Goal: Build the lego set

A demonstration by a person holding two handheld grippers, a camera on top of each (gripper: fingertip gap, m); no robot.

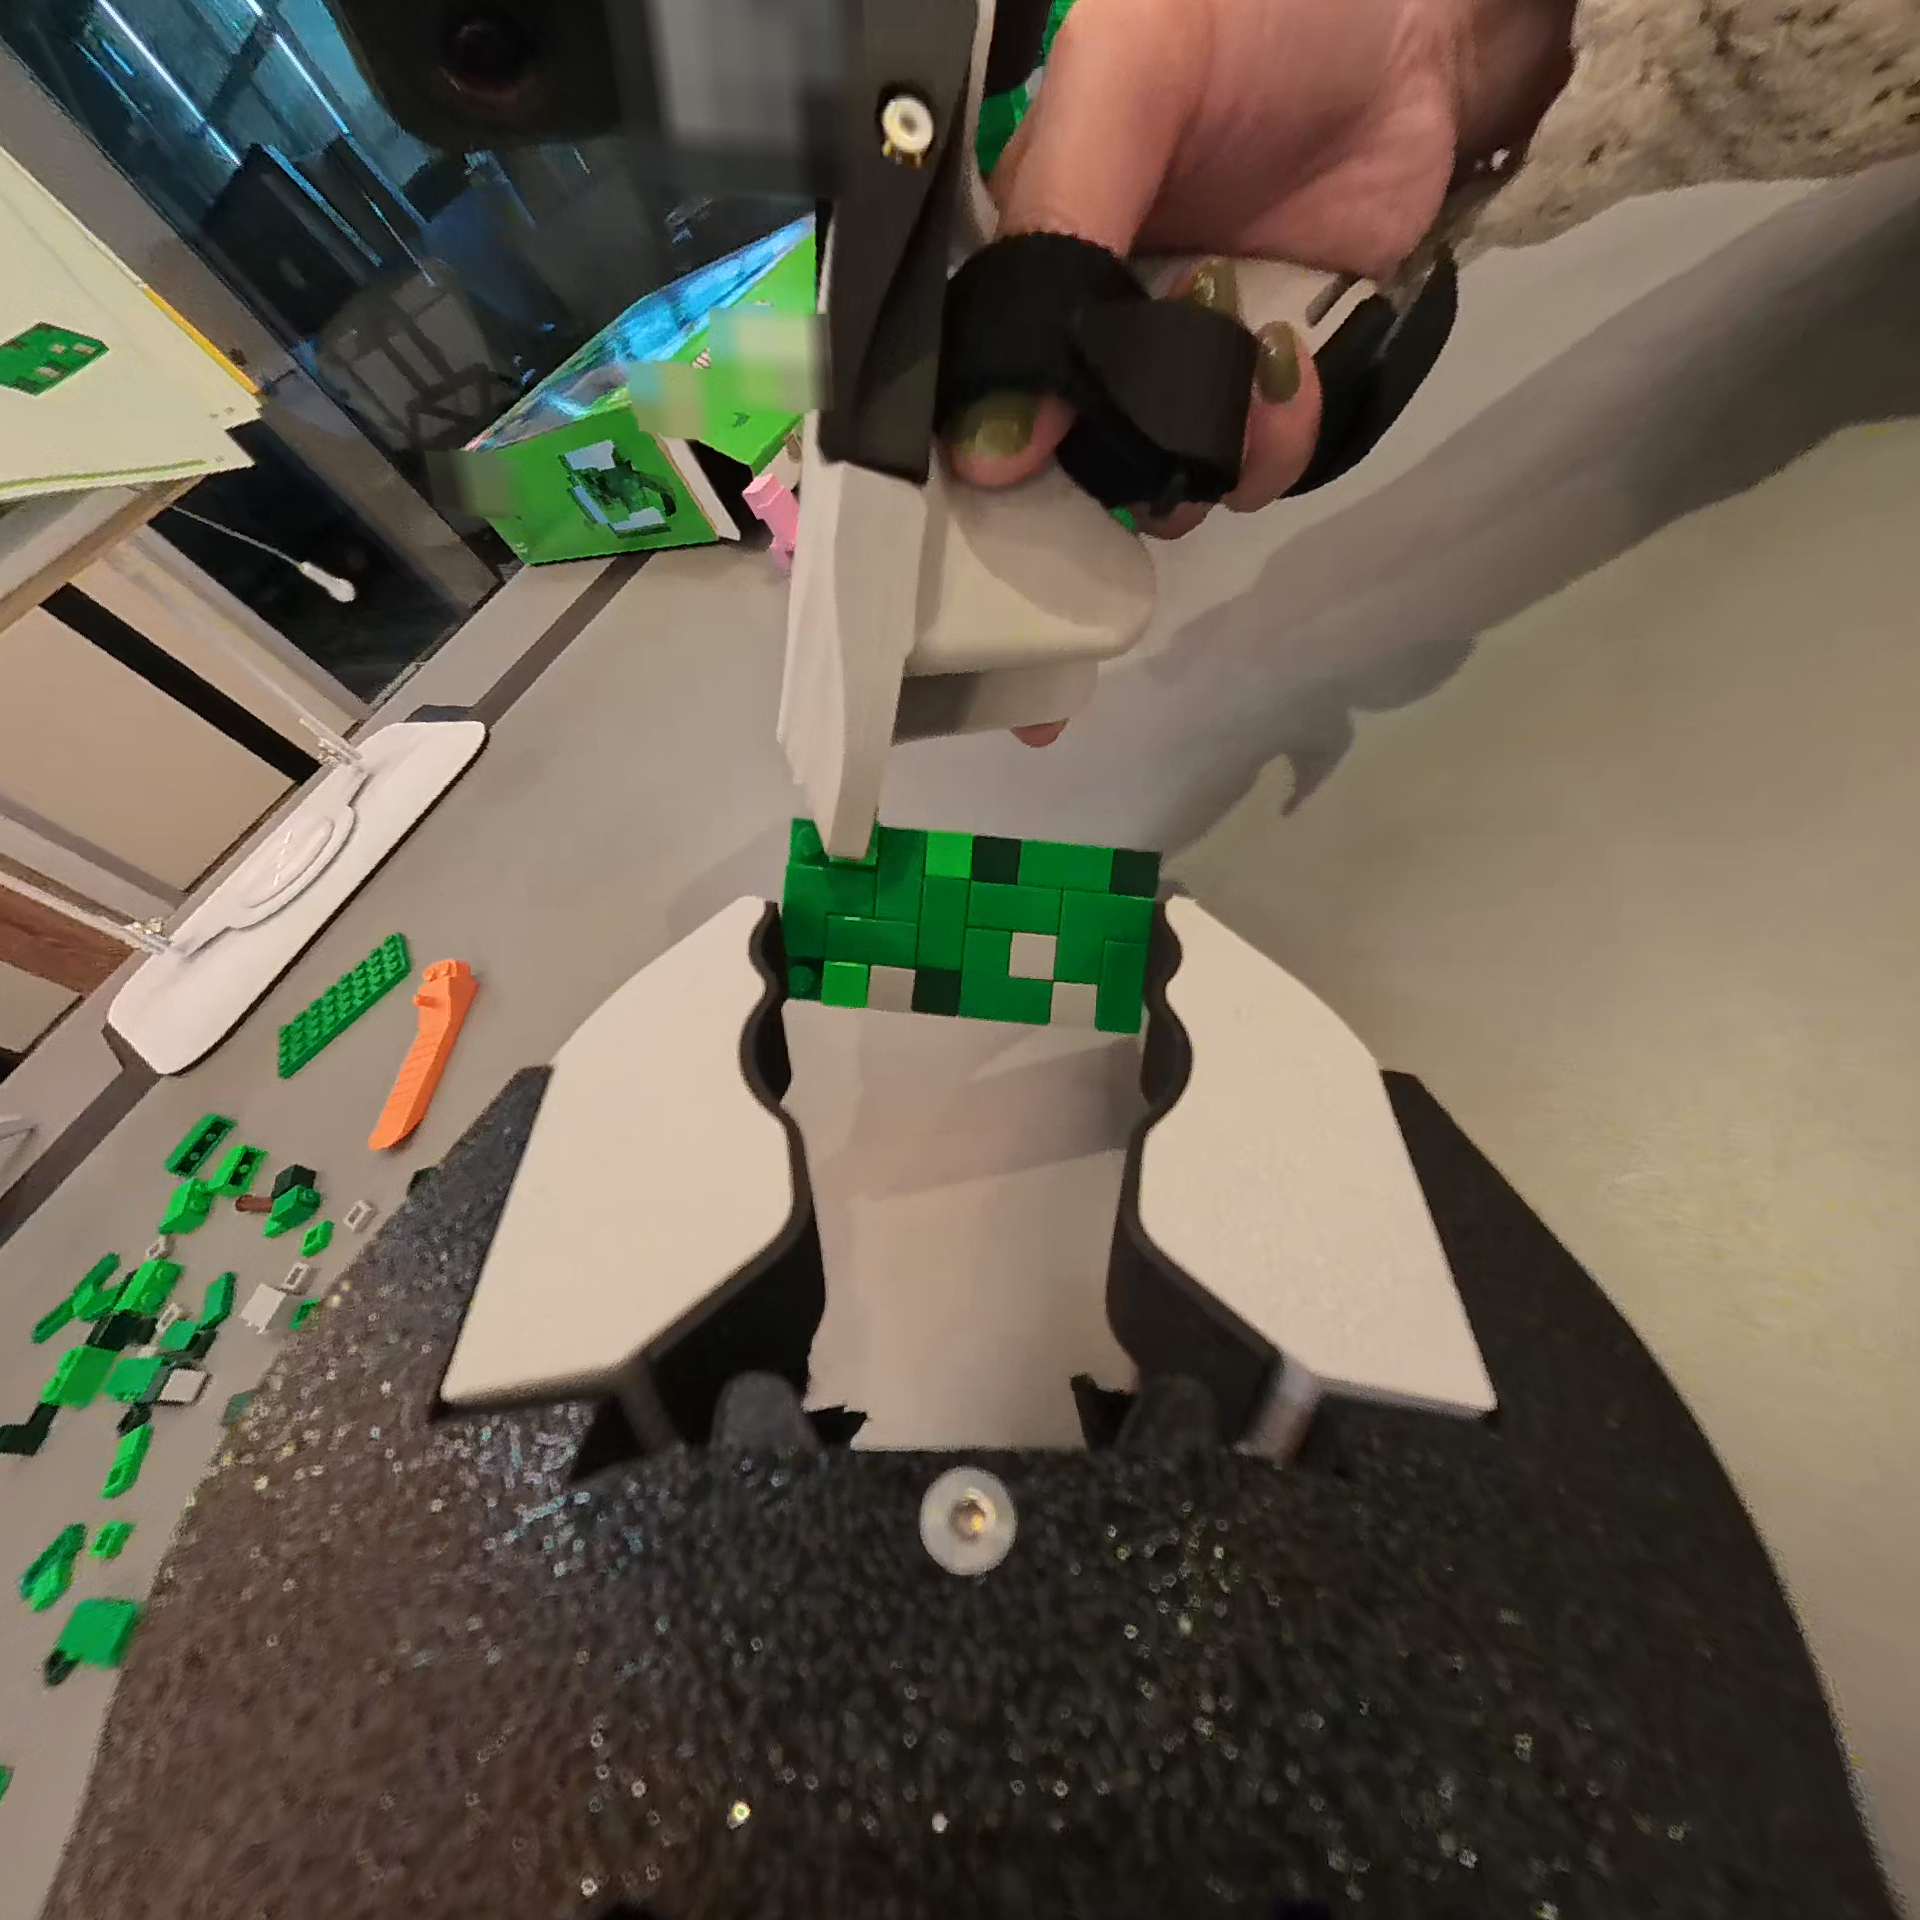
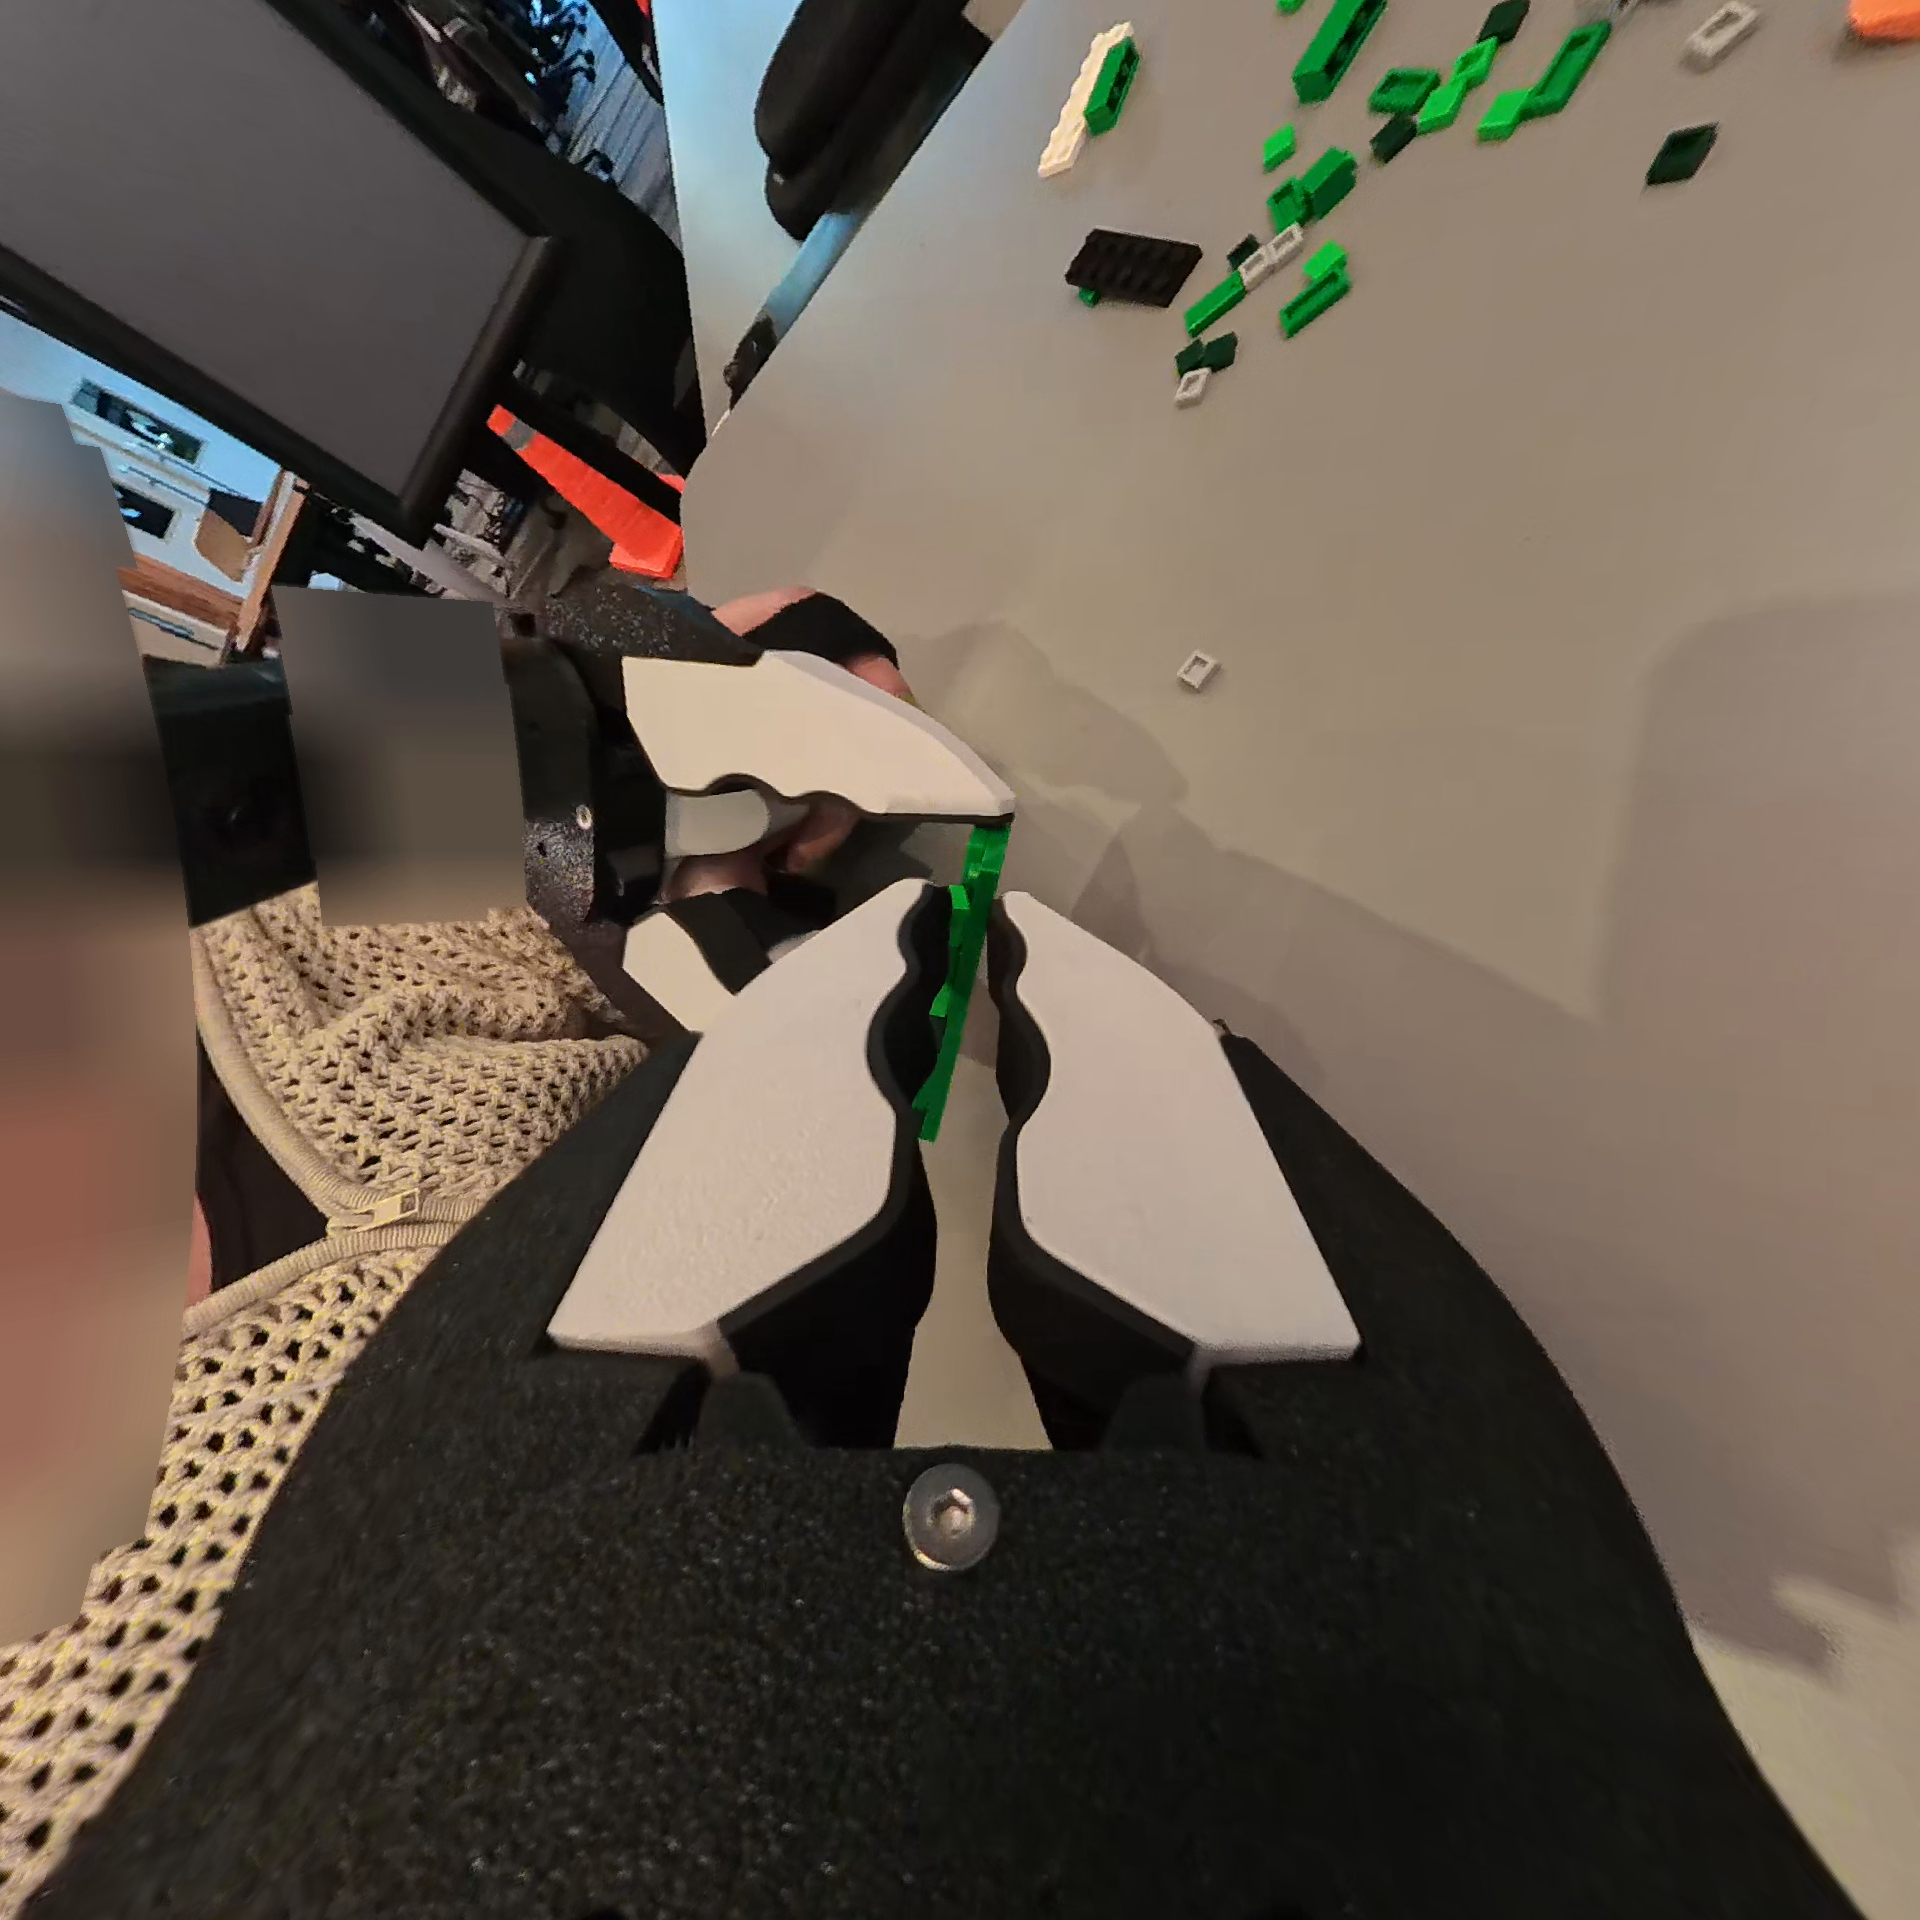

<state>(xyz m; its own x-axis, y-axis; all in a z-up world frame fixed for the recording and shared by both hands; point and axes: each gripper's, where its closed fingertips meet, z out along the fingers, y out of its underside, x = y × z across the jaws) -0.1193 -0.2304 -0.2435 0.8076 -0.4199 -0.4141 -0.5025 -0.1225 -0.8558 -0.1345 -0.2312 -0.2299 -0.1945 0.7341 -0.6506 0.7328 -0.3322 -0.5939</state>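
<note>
A flat green Lego panel (image 1: 966,935), a mosaic of light and dark green tiles with two grey ones, is held off the grey table. My left gripper (image 1: 966,925) is shut on it, its fingertips pressing the panel's left and right edges. My right gripper (image 1: 847,836) comes down from above, held by a hand, and pinches the panel's top left corner. In the right wrist view the panel (image 2: 966,966) shows edge-on between the tips of my right gripper (image 2: 966,909). One finger (image 2: 821,738) of the left gripper lies across its far end.
Loose green, dark green and white pieces (image 1: 135,1340) lie at the left, with a green plate (image 1: 343,1003) and an orange brick separator (image 1: 421,1049). Behind them are a white stand base (image 1: 291,883) and the green set box (image 1: 623,436). A black plate (image 2: 1132,268) lies among more bricks (image 2: 1320,187).
</note>
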